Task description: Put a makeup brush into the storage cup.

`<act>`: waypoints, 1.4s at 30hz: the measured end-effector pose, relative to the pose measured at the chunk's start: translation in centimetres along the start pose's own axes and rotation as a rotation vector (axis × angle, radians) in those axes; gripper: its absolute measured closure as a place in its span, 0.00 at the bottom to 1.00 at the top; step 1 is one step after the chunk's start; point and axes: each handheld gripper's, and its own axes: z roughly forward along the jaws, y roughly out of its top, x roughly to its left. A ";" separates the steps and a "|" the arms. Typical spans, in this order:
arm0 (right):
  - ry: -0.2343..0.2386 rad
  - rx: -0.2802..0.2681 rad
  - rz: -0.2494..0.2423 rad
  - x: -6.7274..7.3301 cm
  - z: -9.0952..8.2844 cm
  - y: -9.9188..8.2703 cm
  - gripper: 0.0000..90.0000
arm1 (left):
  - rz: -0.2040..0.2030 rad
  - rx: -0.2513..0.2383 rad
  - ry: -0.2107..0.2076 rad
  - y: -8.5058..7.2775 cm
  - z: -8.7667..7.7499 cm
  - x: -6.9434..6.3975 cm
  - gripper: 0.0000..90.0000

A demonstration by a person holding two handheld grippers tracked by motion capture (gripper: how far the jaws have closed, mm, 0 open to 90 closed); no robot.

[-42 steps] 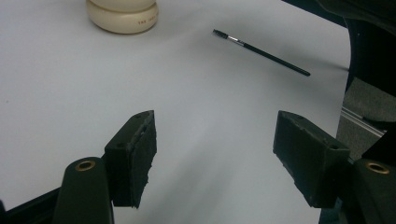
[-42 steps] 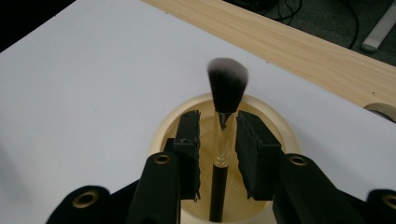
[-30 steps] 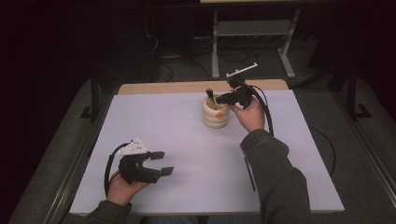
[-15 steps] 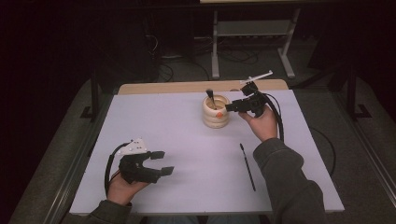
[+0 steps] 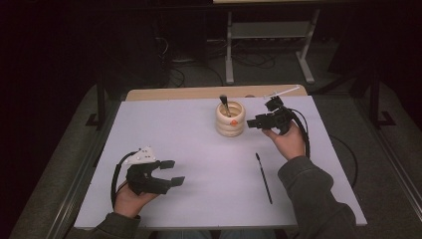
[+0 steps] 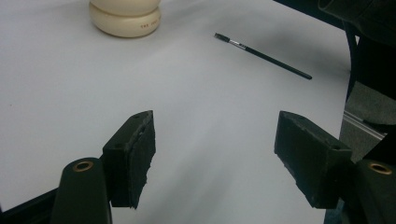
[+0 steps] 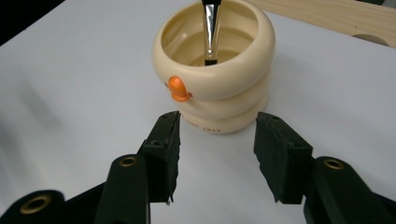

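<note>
right gripper: jaws have just been opening, empty, just beside cream holder with one brush upright | second brush flat on table, long axis near-to-far, nearer right hand | left gripper: spread, empty

The one piece of writing is a short line of small reddish-brown capitals on the lowest ring of the cream holder, seen just above the middle of the right gripper view; it is too small and blurred to read with any certainty. The same line shows on the holder's bottom ring at the top of the left gripper view, where it seems to begin with "THE" and the rest cannot be made out
</note>
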 end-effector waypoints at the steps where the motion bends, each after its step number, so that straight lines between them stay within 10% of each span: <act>1: -0.007 -0.002 -0.002 0.1 -0.1 -0.2 0.53 | 0.001 0.001 0.000 0.0 0.0 0.0 0.32; 42: -0.024 0.013 -0.054 2.6 -3.0 -4.3 0.44 | 0.009 0.005 0.007 -0.1 0.0 -0.3 0.31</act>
